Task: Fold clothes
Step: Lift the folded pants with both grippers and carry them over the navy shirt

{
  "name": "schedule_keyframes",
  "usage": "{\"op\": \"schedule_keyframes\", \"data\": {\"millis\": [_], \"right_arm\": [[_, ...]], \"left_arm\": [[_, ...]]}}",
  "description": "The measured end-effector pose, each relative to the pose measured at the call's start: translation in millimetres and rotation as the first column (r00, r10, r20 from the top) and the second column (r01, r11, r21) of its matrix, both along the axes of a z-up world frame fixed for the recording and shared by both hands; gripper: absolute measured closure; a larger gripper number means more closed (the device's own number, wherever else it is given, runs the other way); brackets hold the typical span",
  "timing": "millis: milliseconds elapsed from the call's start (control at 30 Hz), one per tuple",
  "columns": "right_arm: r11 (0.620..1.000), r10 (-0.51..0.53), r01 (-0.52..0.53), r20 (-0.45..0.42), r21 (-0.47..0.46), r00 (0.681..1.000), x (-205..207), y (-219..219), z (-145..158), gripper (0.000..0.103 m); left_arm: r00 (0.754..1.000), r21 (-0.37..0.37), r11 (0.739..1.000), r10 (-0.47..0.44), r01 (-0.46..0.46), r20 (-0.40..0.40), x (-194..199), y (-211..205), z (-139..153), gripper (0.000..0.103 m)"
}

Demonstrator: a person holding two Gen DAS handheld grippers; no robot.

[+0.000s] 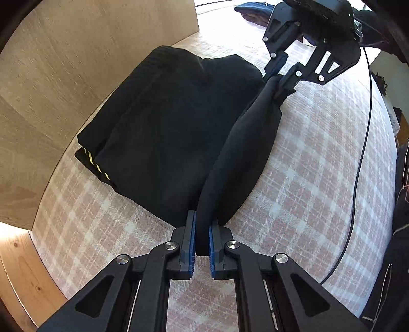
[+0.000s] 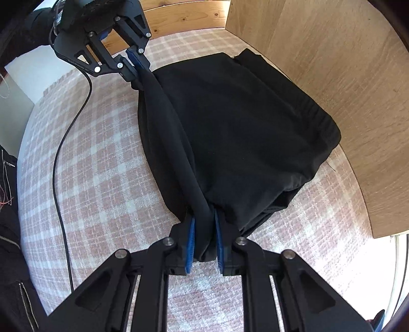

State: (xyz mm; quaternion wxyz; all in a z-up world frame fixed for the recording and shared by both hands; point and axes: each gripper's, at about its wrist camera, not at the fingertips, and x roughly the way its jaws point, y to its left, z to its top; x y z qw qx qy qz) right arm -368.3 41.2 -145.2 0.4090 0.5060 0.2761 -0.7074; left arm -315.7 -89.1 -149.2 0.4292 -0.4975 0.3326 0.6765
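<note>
A folded black garment (image 1: 166, 122) (image 2: 242, 122) lies on a pink plaid bed cover (image 1: 319, 153) (image 2: 89, 153); yellow marks show at its lower layer (image 1: 98, 166). Its near edge is raised in a taut ridge between both grippers. My left gripper (image 1: 202, 219) is shut on one end of that edge, blue pads pressing the cloth. My right gripper (image 2: 204, 219) is shut on the other end. Each gripper also shows in the other's view: the right gripper (image 1: 281, 74) and the left gripper (image 2: 135, 69), both pinching bunched black fabric.
A wooden panel (image 1: 64, 63) (image 2: 345, 76) stands close along the garment's far side. A black cable (image 1: 358, 166) (image 2: 58, 166) trails over the cover. A dark zipped jacket (image 2: 15, 281) hangs at the bed's edge, and other dark clothes (image 1: 253, 10) lie farther off.
</note>
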Motion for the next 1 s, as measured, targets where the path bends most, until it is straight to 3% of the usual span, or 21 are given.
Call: {"op": "schedule_keyframes", "data": {"millis": [100, 267, 333, 533, 767, 1000], "right_arm": [[1.000, -0.028, 0.028, -0.027, -0.002, 0.999, -0.2, 5.5, 24.7, 0.090], [0.992, -0.121, 0.116, -0.138, -0.047, 0.983, 16.5, 22.7, 111.8, 0.091], [0.986, -0.162, 0.152, -0.164, -0.072, 0.973, 33.0, 32.4, 150.9, 0.091], [0.959, -0.278, 0.261, -0.207, -0.108, 0.938, 89.6, 56.4, 232.0, 0.093], [0.932, -0.363, 0.354, -0.183, -0.077, 0.914, 174.3, 94.5, 246.3, 0.093], [0.909, -0.417, 0.409, -0.139, -0.084, 0.898, 254.3, 169.6, 234.4, 0.093]], "left_arm": [[0.999, 0.029, 0.999, 0.017, -0.016, -0.033, 4.3, -0.2, 22.7, 0.096], [0.988, 0.154, 0.987, 0.076, -0.056, -0.131, 14.9, -27.5, 113.0, 0.096], [0.980, 0.178, 0.983, 0.066, -0.032, -0.189, 1.2, -25.4, 151.5, 0.096], [0.968, 0.243, 0.969, 0.010, 0.052, -0.251, 46.7, -11.0, 232.7, 0.096], [0.969, 0.214, 0.965, -0.101, 0.150, -0.223, 116.0, 40.6, 262.1, 0.096], [0.959, 0.151, 0.960, -0.204, 0.235, -0.199, 171.9, 129.4, 243.1, 0.096]]}}
